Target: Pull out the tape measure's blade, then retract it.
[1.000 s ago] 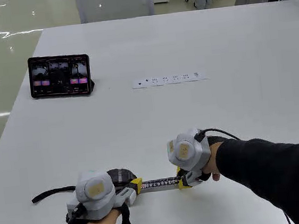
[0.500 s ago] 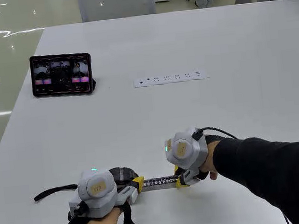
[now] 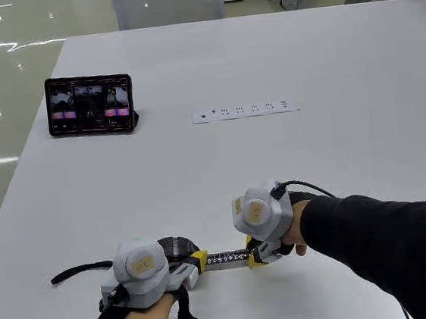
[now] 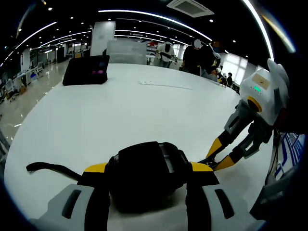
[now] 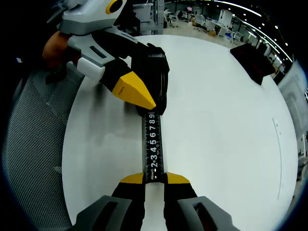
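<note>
The black tape measure case sits on the white table, and my left gripper is shut on it with a yellow-tipped finger on each side. In the head view the left gripper is near the front edge, with the case partly hidden under it. A short length of black blade with white numerals runs out of the case. My right gripper is shut on the blade's end. In the head view the blade spans the small gap to the right gripper.
A tablet stands at the back left, and a white power strip lies across the table's middle. The case's black strap trails left toward the table's left edge. People stand beyond the far side.
The right gripper has moved a little left toward the case, and the exposed blade is shorter. The left gripper keeps its hold on the case.
</note>
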A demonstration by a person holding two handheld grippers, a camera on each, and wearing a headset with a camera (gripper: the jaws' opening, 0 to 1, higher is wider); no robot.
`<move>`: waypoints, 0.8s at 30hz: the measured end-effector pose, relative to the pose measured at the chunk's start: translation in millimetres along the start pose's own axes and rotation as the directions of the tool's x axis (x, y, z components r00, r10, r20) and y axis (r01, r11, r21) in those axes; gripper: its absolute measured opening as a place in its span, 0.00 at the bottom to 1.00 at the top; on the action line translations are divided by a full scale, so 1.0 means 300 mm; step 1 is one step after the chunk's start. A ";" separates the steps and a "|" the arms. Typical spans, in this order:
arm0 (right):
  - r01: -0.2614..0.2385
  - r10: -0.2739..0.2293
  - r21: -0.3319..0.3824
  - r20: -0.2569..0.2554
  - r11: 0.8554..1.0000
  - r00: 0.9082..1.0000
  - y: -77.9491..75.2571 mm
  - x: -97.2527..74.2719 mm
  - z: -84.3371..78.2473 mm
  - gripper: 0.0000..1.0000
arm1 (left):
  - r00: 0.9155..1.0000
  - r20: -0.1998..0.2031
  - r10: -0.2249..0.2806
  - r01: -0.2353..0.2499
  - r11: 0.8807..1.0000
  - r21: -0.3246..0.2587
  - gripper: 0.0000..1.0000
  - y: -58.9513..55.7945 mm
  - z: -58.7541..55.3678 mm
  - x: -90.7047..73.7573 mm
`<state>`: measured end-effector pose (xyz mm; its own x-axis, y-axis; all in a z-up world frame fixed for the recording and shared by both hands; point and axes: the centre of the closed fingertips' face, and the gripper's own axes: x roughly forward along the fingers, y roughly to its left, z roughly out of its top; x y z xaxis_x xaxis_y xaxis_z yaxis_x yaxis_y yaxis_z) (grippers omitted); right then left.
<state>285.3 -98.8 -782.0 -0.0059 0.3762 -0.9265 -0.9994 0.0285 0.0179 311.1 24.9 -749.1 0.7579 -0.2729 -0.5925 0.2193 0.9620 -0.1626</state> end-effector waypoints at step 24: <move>0.001 -0.001 -0.002 0.012 1.000 1.000 0.002 0.014 0.041 0.10 | 1.000 -0.004 0.001 -0.001 1.000 -0.002 0.59 -0.002 0.000 0.000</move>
<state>285.1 -85.8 -781.3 -0.0042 0.3872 -0.9220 -0.9995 0.0276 0.0161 310.8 24.4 -749.1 0.7559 -0.2717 -0.5957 0.2171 0.9624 -0.1634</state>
